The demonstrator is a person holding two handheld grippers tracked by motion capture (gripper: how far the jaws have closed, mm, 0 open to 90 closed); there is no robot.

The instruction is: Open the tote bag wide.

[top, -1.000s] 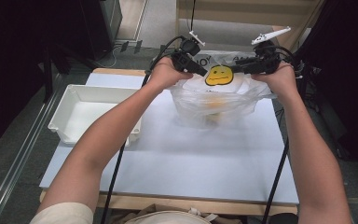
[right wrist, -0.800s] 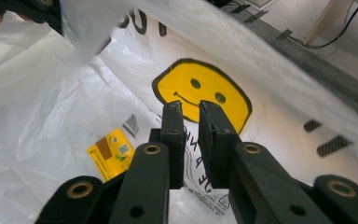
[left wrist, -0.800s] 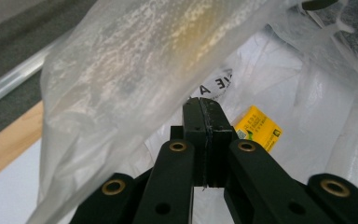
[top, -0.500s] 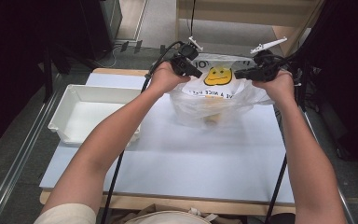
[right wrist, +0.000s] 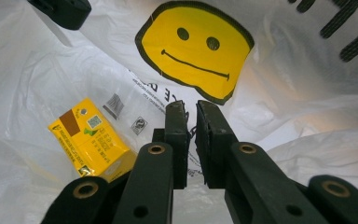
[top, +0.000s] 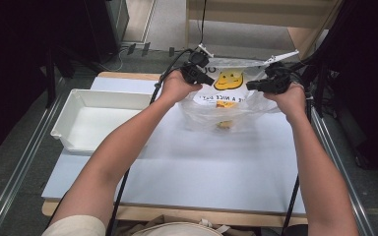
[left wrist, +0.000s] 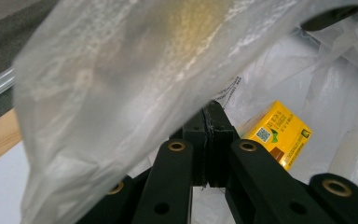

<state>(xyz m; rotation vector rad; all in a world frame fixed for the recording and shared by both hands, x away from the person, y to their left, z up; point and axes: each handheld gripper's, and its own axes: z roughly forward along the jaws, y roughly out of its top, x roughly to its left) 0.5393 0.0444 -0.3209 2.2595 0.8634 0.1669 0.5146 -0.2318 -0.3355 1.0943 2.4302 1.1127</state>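
My L gripper (top: 207, 78) upper centre, jaws just closed, pinching bag (top: 226, 105) rim, R gripper (top: 254, 86) jaws just closed on opposite rim, yellow carton (right wrist: 91, 140) inside, tray (top: 74, 105) left.

You've got a clear-white plastic bag (top: 226, 101) with a yellow smiley face (right wrist: 195, 49) outlined in black and black lettering, a yellow carton (right wrist: 89, 140) with a brown patch inside, and a white tray (top: 91, 123) at frame left.
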